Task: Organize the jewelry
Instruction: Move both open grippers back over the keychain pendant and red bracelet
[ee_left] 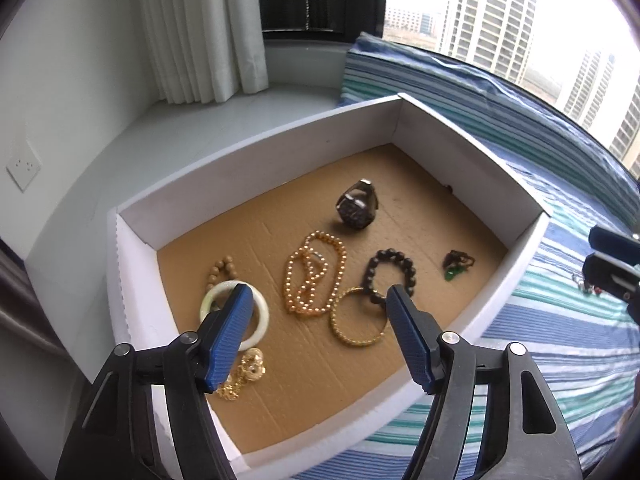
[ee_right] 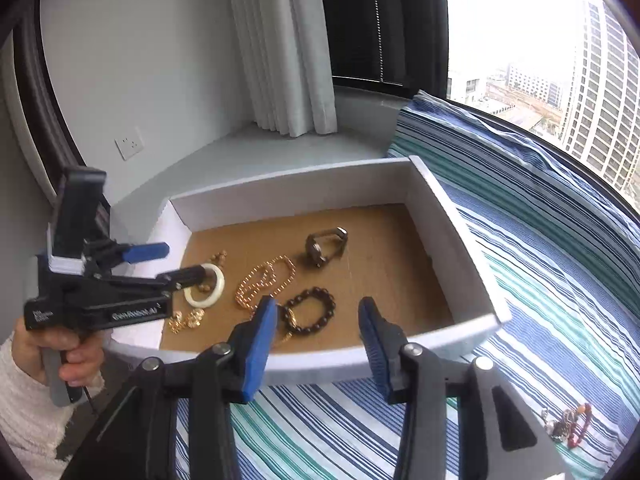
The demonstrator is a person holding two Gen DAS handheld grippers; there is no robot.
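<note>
- Box (ee_left: 256, 168), white walls, brown cardboard floor, sits on the striped bedding (ee_left: 560, 360); most of the jewelry already lies inside it, so I judge the sorting well advanced
- Left gripper (ee_left: 316, 300): jaws released, nothing between the pads; it hangs over the near end of the box
- Under its left finger (ee_left: 224, 340): white bangle (ee_left: 256, 300), partly hidden, with a tan bead bracelet (ee_left: 220, 266) just beyond and a gold chain (ee_left: 248, 372) nearer the camera
- Between its fingers: pearl necklace (ee_left: 316, 276) in a loose heap; gold bangle (ee_left: 352, 320) toward the right finger, touching the dark bead bracelet (ee_left: 390, 274)
- Beyond the fingertips: wristwatch (ee_left: 358, 208) standing on its band; to the right, well apart, a small dark-and-green piece (ee_left: 456, 264)
- Right gripper (ee_right: 318, 312): jaws parted, holding nothing; it hovers over the near wall of the box
- Left to do: a small cluster of red and metallic pieces (ee_right: 568, 424) lies on the bedding, outside the box, low and to the right of the right gripper; likely the next pick
- Surroundings: curtain (ee_right: 280, 48), wall socket (ee_right: 130, 143), striped pillow (ee_right: 460, 136) behind the box, window with tower blocks
- Obstruction: the near box wall stands between that cluster and the floor; a carry must clear it, I judge; a tangled cluster may come up unevenly
</note>
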